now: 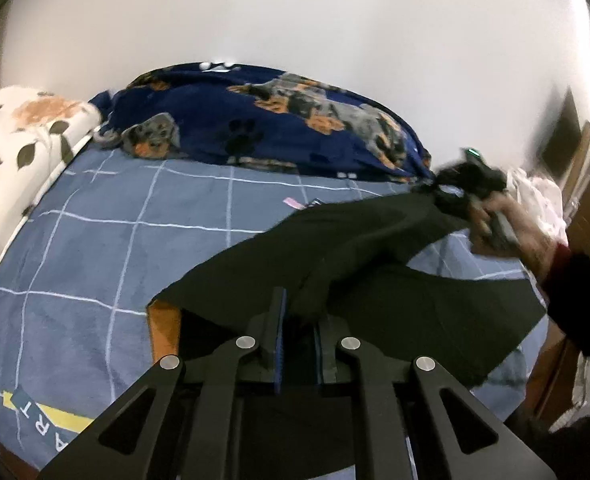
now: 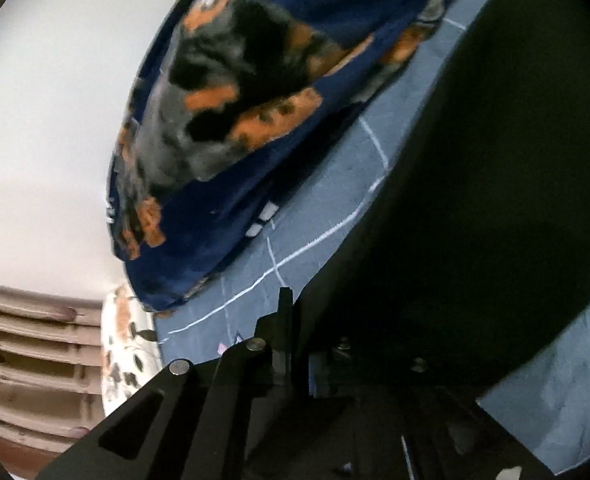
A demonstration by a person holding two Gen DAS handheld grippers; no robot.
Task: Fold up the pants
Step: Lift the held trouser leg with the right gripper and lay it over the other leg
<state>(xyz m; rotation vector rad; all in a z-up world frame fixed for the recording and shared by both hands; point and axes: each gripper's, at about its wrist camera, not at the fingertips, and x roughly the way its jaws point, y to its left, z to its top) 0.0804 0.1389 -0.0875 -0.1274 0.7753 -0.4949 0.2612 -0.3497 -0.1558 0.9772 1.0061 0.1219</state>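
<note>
A bed with a blue grid-lined sheet (image 1: 95,240) stands against a white wall, a navy dog-print blanket (image 1: 263,120) heaped at its far side. Black pants (image 1: 375,248) hang stretched above the sheet between the two tools. The left gripper (image 1: 299,320) is clamped on one edge, and the right gripper (image 2: 299,320), blurred, seems likewise pinched on the dark cloth.

A bedroom in a home.
A bed (image 1: 95,240) with a blue checked sheet carries a navy dog-print blanket (image 1: 255,120) and a leaf-patterned white quilt (image 1: 15,140), set against a plain white wall (image 1: 335,20).
</note>
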